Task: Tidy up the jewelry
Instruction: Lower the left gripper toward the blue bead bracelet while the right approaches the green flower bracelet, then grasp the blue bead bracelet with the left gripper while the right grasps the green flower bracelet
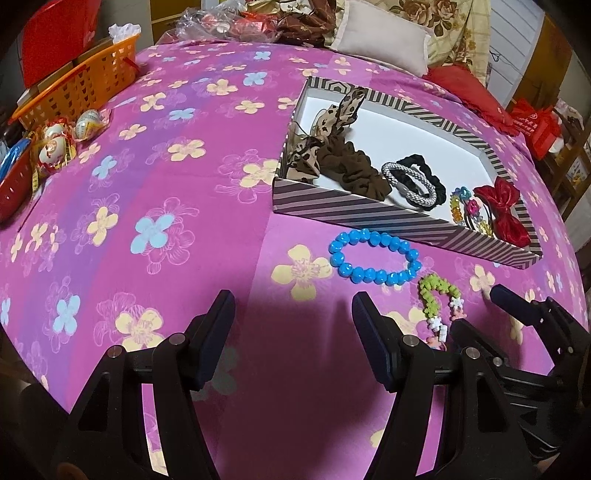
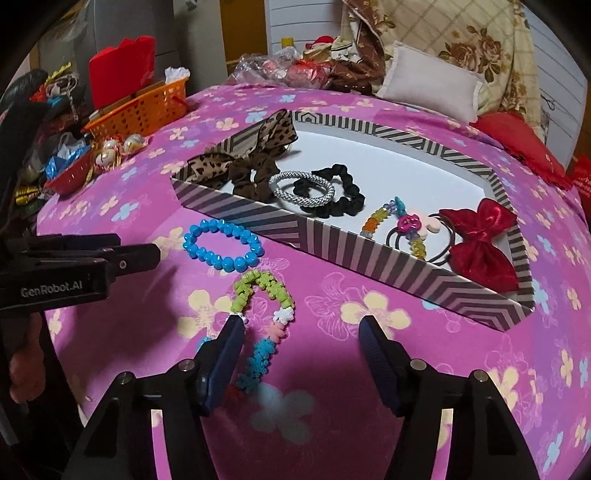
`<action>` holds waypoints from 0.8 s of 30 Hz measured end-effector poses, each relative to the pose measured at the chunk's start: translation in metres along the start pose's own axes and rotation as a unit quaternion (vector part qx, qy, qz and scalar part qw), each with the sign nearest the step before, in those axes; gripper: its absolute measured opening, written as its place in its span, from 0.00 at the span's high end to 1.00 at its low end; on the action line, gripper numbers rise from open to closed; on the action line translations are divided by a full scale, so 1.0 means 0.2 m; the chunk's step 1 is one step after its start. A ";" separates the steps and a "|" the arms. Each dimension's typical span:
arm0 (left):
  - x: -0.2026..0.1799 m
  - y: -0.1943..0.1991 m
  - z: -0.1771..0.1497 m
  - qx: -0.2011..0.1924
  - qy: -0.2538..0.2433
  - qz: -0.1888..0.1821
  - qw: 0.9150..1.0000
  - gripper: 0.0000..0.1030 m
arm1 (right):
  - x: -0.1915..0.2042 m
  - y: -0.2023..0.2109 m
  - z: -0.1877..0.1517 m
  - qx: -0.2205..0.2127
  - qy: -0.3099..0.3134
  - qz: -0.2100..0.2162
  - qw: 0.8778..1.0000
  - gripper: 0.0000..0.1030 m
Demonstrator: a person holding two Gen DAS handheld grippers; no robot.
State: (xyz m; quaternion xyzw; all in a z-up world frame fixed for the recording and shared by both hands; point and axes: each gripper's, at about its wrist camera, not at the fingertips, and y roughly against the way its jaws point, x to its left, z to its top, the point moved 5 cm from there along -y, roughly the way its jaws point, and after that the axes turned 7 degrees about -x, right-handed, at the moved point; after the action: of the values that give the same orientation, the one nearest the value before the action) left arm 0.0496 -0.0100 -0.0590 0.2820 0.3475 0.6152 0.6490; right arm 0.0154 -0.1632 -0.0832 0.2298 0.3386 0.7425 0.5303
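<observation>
A striped box lid [image 1: 351, 212] [image 2: 332, 240] lies on the pink flowered bedspread and holds several hair ties, a silver bracelet [image 1: 404, 182] [image 2: 301, 188] and a red bow [image 1: 504, 210] [image 2: 480, 243]. A blue bead bracelet [image 1: 375, 260] [image 2: 223, 247] lies on the cloth just in front of the box. A green, white and blue bead bracelet [image 1: 439, 302] [image 2: 258, 317] lies nearer still. My left gripper [image 1: 293, 325] is open and empty, short of the blue bracelet. My right gripper [image 2: 301, 339] is open, its left finger touching the green bracelet.
An orange basket [image 1: 79, 86] [image 2: 140, 109], a red bowl [image 1: 13, 184] [image 2: 70, 179] and wrapped sweets [image 1: 55, 142] sit at the far left. A white pillow [image 1: 380, 35] [image 2: 432, 81] and plastic bags [image 1: 221, 20] lie behind the box.
</observation>
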 end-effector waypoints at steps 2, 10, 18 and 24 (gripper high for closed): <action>0.00 -0.01 0.00 0.001 0.001 0.001 1.000 0.36 | 0.00 -0.02 0.00 0.003 0.004 -0.002 1.000 0.47; -0.04 -0.05 0.04 0.002 -0.011 0.000 1.000 0.36 | -0.02 -0.08 0.03 0.000 0.011 -0.001 1.000 0.52; -0.08 -0.14 0.09 0.016 -0.017 0.005 1.000 0.36 | 0.01 -0.08 0.03 -0.010 0.029 0.010 0.999 0.82; -0.11 -0.18 0.13 0.017 -0.025 0.003 1.000 0.36 | 0.00 -0.08 0.04 -0.018 0.028 0.014 0.999 0.82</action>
State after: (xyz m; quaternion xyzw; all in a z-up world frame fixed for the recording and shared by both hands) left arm 0.0931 -0.0342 -0.0696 0.3093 0.3406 0.6038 0.6509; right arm 0.0311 -0.1577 -0.0908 0.2043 0.3369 0.7617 0.5143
